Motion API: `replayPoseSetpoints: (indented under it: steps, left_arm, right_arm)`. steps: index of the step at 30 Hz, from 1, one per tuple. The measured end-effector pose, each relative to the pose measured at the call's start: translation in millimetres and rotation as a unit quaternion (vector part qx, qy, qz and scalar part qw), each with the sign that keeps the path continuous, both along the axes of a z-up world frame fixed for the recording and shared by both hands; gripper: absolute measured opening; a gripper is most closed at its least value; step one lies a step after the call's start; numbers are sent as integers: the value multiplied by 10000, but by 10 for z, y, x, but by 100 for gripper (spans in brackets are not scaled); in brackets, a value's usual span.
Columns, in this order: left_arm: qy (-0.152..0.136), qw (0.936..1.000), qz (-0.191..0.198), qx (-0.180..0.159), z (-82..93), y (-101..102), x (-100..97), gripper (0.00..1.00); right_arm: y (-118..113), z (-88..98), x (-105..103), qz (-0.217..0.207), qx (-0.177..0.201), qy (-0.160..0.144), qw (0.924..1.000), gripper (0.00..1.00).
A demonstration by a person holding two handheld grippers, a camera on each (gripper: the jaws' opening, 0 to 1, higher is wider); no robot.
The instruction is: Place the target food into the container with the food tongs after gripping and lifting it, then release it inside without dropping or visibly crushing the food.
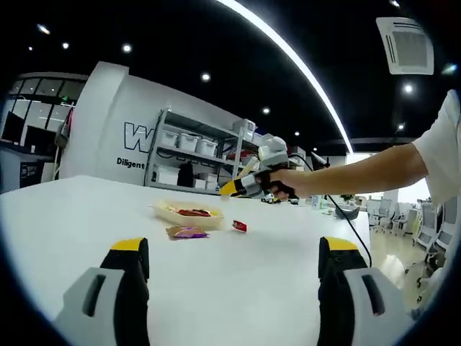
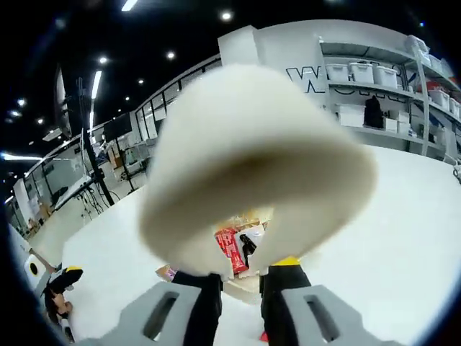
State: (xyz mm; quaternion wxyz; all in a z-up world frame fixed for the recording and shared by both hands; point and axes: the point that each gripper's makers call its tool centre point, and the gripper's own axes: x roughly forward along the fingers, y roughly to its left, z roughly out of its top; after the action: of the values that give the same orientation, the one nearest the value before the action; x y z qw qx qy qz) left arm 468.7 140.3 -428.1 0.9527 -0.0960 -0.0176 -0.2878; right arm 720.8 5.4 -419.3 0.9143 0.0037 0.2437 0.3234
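A shallow cream container (image 1: pixel 189 215) with red food (image 1: pixel 193 212) in it sits on the white table (image 1: pixel 65 216), ahead of my left gripper (image 1: pixel 234 249). That gripper is open, its yellow-tipped jaws wide apart with nothing between them. Beyond the container a person's hand holds my right gripper (image 1: pixel 248 186) above the table. In the right gripper view, the right gripper (image 2: pixel 245 272) is shut on the cream food tongs (image 2: pixel 252 144). Their broad looped end looms close to the lens. A red packet (image 2: pixel 229 249) shows through the loop.
A purple packet (image 1: pixel 186 232) and a small red packet (image 1: pixel 240 226) lie on the table beside the container. A shelf rack with white bins (image 1: pixel 191 155) stands behind the table. The left gripper (image 2: pixel 61 280) shows at the lower left of the right gripper view.
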Motion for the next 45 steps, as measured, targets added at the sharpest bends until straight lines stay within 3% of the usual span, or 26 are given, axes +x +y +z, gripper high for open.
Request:
replayPoseSetpoints:
  steps: [3,5,11,13,15,18,20,24,31,33,37,42,45]
  left_arm:
    - [12,10000,6,14,-9,-3,15,96]
    - [9,10000,-35,-5,-6,-17,10,96]
    - [17,10000,-58,32,-17,-34,14,96]
    - [-4,9999,-83,83,-19,-56,5,96]
    - [12,9999,-82,113,-30,-58,7,96]
    - [64,9999,-62,102,-44,-49,22,96]
    - [107,9999,-60,92,-56,-50,29,96]
    - [141,9998,-75,131,-76,-61,33,96]
    - [157,9997,-99,137,-84,-77,29,96]
    - [168,9997,-89,148,-89,-76,30,96]
    - [184,9997,-73,143,-92,-73,38,96]
    - [222,9996,-80,151,-104,-82,43,96]
    - [234,9995,-81,178,-113,-89,43,96]
  right_arm:
    - [-13,-108,-4,35,-83,113,9999,14]
    - [-82,-133,-51,102,-254,22,9996,15]
    - [-451,-249,-155,-161,-132,190,9996,18]
    - [-469,-341,-187,-135,-94,291,9994,19]
    - [-522,-457,-202,-141,-406,163,9989,20]
    - [-505,-517,-177,-222,-196,207,9993,20]
    - [-501,-566,-181,-257,-252,215,9991,20]
    - [-553,-468,-137,-359,-263,-31,9990,21]
    - [-623,-601,-239,-322,-211,273,9989,21]
    - [-654,-657,-265,-322,-430,202,9984,21]
    - [-614,-649,-251,-299,-254,159,9991,21]
    - [-655,-659,-177,-225,-541,-2,9983,15]
    - [-663,-656,-162,-254,-492,-12,9985,13]
